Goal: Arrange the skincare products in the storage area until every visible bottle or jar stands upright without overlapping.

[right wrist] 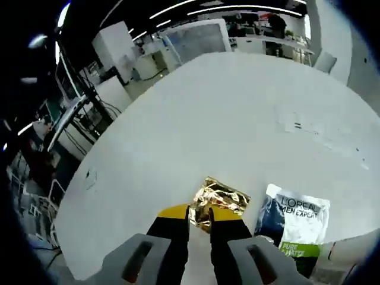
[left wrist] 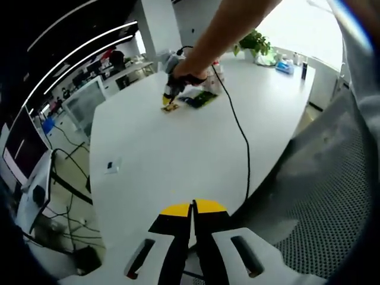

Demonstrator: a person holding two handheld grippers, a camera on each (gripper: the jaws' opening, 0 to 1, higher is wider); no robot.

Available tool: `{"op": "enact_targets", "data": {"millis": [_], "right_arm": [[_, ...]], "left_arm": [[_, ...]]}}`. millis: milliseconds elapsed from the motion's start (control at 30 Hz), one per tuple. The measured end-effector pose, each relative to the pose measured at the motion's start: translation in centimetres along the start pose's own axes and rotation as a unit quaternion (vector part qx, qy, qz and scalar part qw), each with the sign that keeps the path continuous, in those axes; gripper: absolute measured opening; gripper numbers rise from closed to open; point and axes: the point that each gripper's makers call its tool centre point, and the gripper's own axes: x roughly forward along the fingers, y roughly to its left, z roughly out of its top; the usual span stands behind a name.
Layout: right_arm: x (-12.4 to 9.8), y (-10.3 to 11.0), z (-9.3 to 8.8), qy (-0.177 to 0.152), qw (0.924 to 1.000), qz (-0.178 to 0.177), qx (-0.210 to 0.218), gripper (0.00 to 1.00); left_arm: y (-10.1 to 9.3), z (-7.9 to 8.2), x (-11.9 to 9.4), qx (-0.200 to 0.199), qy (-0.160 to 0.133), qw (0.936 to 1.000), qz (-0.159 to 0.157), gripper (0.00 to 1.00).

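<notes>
White tabletop (right wrist: 237, 107) spans an open office, with a black cable (left wrist: 240, 136) trailing across it. In the right gripper view, the right gripper (right wrist: 199, 217) has its yellow-tipped jaws nipping the near edge of a crinkled gold foil sachet (right wrist: 221, 199) lying flat. Just beside it lies a flat L'Oreal Men Expert sachet (right wrist: 294, 222), white, dark blue and green. In the left gripper view, the left gripper (left wrist: 192, 208) hangs over the near table edge, jaws pressed together, holding nothing.
</notes>
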Motion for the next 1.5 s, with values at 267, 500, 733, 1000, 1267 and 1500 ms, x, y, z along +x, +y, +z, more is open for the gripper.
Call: {"op": "enact_targets", "data": {"millis": [267,500,733,1000,1267,1500], "right_arm": [[1.4,-1.1,-1.9,0.054,0.9955,-0.006,-0.077,0.03],[0.9,-2.2,-2.4,0.049,0.9954,0.007,-0.082,0.00],[0.7,-1.7,-2.1,0.063,0.9870,0.022,-0.146,0.05],[0.9,-0.5,-0.5,0.038,0.9871,0.062,-0.143,0.39],[1.4,-1.3,-1.3,0.123,0.9635,0.099,-0.216,0.46],[1.8,-1.0,-1.1,0.157,0.9483,0.138,-0.239,0.45]], "left_arm": [[0.1,-0.3,0.1,-0.003,0.007,1.0000,0.000,0.00],[-0.1,-0.4,0.1,-0.002,0.012,0.9999,-0.004,0.00],[-0.2,-0.5,0.2,0.000,0.015,0.9999,-0.006,0.00],[-0.1,-0.5,0.2,-0.001,0.014,0.9999,-0.004,0.00],[-0.1,-0.6,0.2,-0.001,0.016,0.9999,-0.002,0.00],[0.0,-0.7,0.2,-0.001,0.019,0.9998,-0.002,0.00]]}}
